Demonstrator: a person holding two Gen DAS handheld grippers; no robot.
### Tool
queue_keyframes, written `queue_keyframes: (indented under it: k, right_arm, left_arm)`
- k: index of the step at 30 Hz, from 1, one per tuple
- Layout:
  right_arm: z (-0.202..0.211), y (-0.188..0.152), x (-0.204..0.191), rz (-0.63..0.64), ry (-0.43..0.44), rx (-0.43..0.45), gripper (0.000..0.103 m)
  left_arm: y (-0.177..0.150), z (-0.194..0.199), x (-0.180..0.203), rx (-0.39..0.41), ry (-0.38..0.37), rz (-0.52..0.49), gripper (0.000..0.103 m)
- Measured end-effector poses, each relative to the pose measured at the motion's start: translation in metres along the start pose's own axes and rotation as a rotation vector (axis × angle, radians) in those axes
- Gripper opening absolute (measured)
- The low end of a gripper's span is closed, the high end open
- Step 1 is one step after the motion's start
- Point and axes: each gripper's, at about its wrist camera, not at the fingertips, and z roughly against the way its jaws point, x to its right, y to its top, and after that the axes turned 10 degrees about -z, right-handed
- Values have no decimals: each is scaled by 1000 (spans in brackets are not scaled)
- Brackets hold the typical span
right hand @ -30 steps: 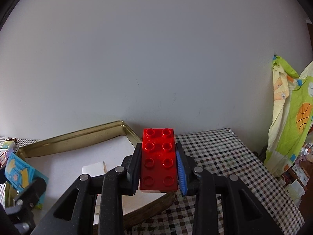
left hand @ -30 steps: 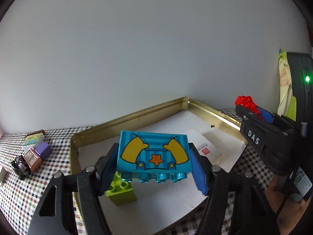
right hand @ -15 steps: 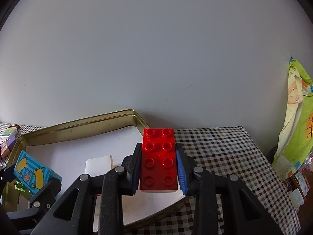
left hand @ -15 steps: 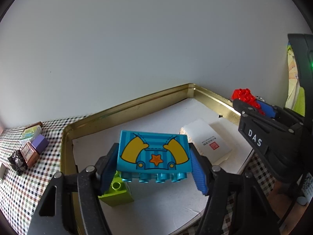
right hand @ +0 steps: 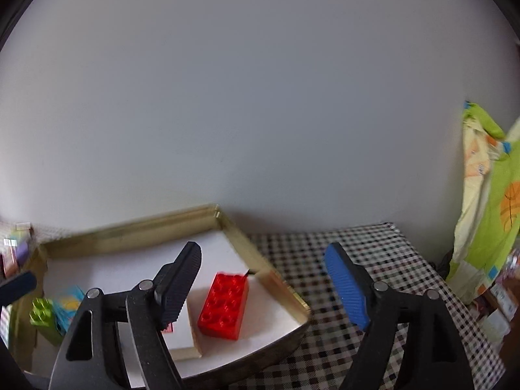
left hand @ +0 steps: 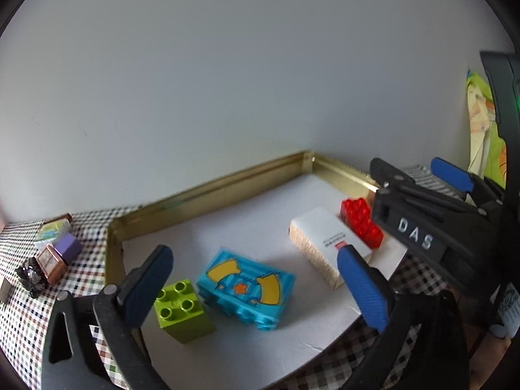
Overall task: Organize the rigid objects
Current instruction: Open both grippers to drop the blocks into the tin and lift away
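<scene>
Left wrist view: my left hand-held gripper (left hand: 256, 289) hangs with its fingers spread wide, gripping nothing, over a gold-rimmed tray (left hand: 208, 191) on the checkered worktop (left hand: 81, 286). On the tray's white floor, a turquoise printed brick (left hand: 247, 289) lies near the front edge, just beside a lime green brick (left hand: 180, 312) at the tray's left side. A white box (left hand: 328, 243) sits toward the right edge, touching a red brick (left hand: 360, 224). My right hand-held gripper (right hand: 263, 289) is also spread apart and empty, above the red brick (right hand: 224, 305) by the tray's right rim.
</scene>
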Motion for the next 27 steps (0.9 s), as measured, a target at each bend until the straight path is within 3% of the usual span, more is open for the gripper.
queue_keyframes:
  k: [8, 13, 15, 20, 27]
  right_arm:
    - [8, 3, 16, -85, 4, 54, 81]
    - [20, 2, 14, -69, 15, 116, 81]
    - [30, 1, 13, -45, 46, 159, 81]
    - [61, -1, 17, -62, 12, 352, 81]
    - [73, -5, 15, -58, -43, 415, 81]
  left_arm:
    - [-8, 16, -14, 19, 29, 42, 103]
    - [-12, 24, -20, 23, 54, 40, 103]
    - [-15, 28, -22, 33, 71, 37, 103]
    - [-23, 43, -32, 68, 123, 34, 103]
    - [-35, 66, -46, 103, 201, -6, 103]
